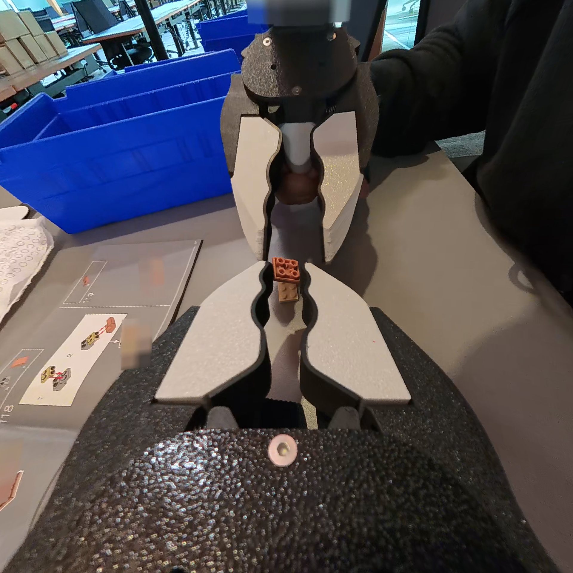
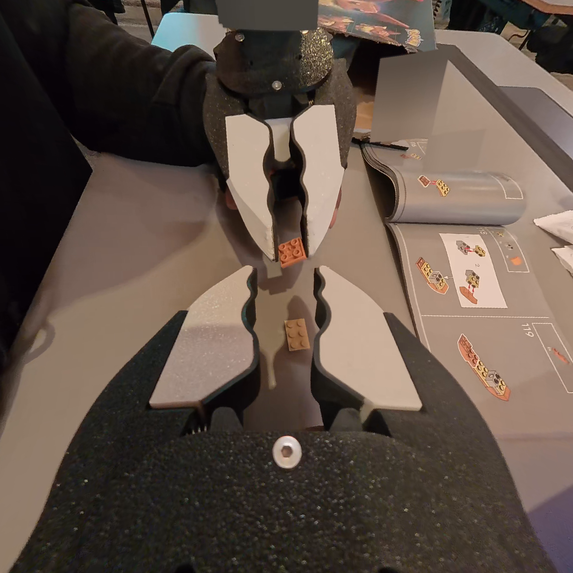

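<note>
Left gripper (image 1: 286,266) squeezing small orange-brown square plastic brick (image 1: 286,269). Right gripper (image 2: 285,273) open wide, over small tan plastic brick (image 2: 297,334) on grey worktop (image 2: 124,248).

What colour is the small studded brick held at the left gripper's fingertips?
Reddish-brown brick, clearest in the right wrist view, pinched in the left gripper.

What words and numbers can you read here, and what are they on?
I don't read writing out, but here is where it sits.
Open instruction booklet: printed numbers beside the building pictures.
Colourful printed cardboard: a logo, too small to read.
White bag: blurred printed marks.
Blue bins: none.
</note>
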